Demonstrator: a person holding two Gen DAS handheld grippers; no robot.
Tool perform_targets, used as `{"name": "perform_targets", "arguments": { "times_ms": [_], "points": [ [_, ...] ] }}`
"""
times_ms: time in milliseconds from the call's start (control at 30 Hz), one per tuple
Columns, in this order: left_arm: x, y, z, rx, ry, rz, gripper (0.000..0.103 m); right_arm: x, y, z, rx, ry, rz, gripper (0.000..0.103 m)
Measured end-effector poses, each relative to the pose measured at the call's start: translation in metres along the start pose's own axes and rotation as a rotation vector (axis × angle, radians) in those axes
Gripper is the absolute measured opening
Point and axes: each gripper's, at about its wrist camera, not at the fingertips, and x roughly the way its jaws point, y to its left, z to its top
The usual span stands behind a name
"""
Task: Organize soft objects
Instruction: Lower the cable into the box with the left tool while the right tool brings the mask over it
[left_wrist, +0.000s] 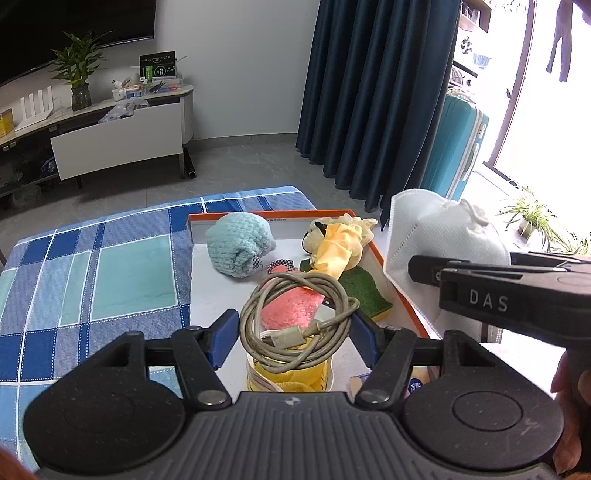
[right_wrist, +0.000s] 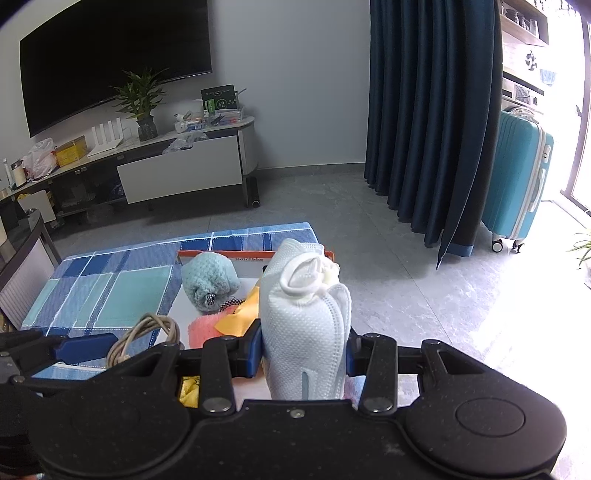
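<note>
My left gripper (left_wrist: 293, 334) is shut on a coiled grey cable (left_wrist: 295, 317) and holds it above the orange-rimmed tray (left_wrist: 373, 247). My right gripper (right_wrist: 303, 350) is shut on a folded white face mask (right_wrist: 306, 317), held beside the tray's right edge; the mask also shows in the left wrist view (left_wrist: 439, 243). In the tray lie a light blue knitted ball (left_wrist: 240, 247), a yellow cloth (left_wrist: 338, 247), a pink sponge (left_wrist: 291, 308) and a green scouring pad (left_wrist: 364, 291).
The tray sits on a blue checked tablecloth (left_wrist: 92, 277). A yellow item in a clear container (left_wrist: 291, 376) lies under the cable. Behind are a TV cabinet (right_wrist: 177, 170), dark blue curtains (right_wrist: 432, 122) and a teal suitcase (right_wrist: 517, 184).
</note>
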Motion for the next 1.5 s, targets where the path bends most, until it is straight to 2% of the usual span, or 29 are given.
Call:
{"name": "perform_targets", "arguments": {
  "times_ms": [733, 1500],
  "points": [
    [0.017, -0.006, 0.007, 0.021, 0.03, -0.028, 0.066, 0.019, -0.003, 0.014, -0.001, 0.018, 0.018, 0.049],
    [0.029, -0.016, 0.008, 0.05, 0.051, -0.073, 0.066, 0.056, 0.005, 0.045, -0.002, 0.042, 0.114, 0.05]
  ]
}}
